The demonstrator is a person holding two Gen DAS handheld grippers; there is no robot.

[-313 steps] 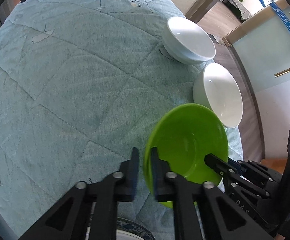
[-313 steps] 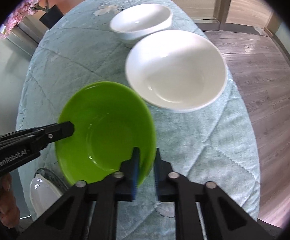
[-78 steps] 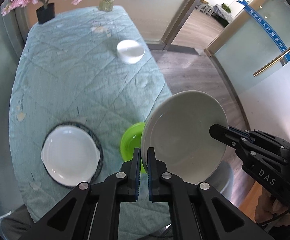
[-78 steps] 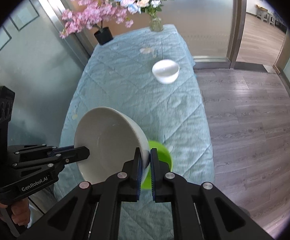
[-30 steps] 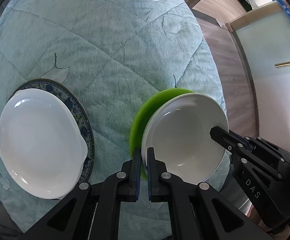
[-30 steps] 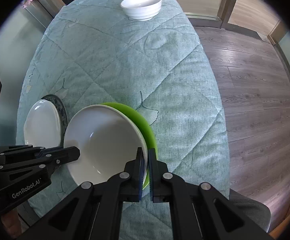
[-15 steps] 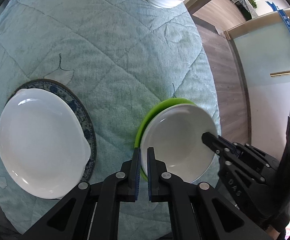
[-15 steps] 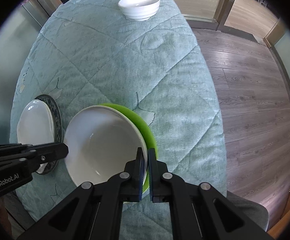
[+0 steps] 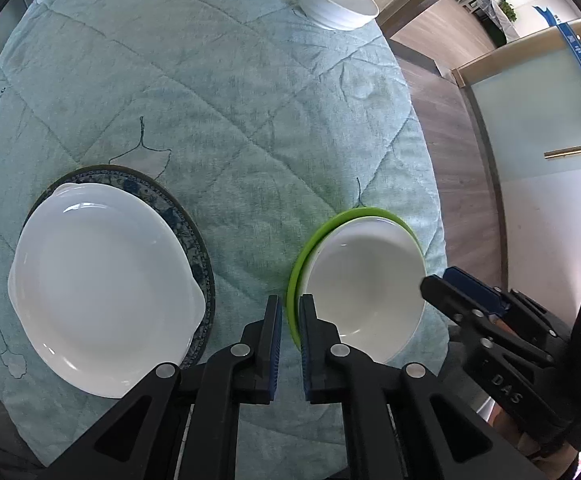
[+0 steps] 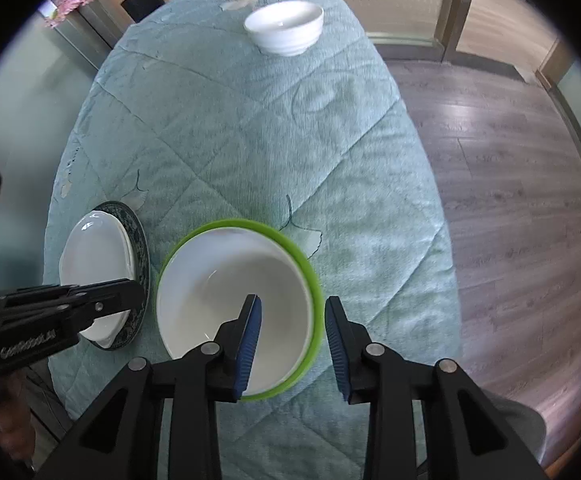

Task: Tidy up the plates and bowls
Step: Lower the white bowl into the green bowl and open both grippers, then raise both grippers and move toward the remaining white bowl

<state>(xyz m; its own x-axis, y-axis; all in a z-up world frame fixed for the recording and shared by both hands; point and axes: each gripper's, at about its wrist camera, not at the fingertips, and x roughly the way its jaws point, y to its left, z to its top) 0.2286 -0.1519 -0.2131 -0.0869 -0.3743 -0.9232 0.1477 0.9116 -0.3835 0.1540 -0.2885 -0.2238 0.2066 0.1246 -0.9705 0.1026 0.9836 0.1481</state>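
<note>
A white bowl (image 9: pixel 366 280) (image 10: pixel 230 292) sits nested inside a green bowl (image 9: pixel 310 240) (image 10: pixel 250 224) on the teal quilted tablecloth, near its right edge. My right gripper (image 10: pixel 292 320) straddles the right rim of both bowls; its jaws are opening and the pads stand clear of the rim. My left gripper (image 9: pixel 289 320) hangs over the left rim with its jaws opening a narrow gap. The green rim shows through the gap and nothing is pressed. In the right wrist view the left gripper (image 10: pixel 136 294) lies just left of the bowls.
A white plate (image 9: pixel 102 280) (image 10: pixel 94 256) lies on a dark blue patterned plate (image 9: pixel 194 232) to the left. A small white bowl (image 9: pixel 338 0) (image 10: pixel 284 28) stands at the far end. The table edge and wood floor (image 10: pixel 510 200) are close on the right.
Both grippers carried the white bowl down into the green bowl. Since half a second ago the right jaws have spread wide off the rim, and the left jaws have parted slightly.
</note>
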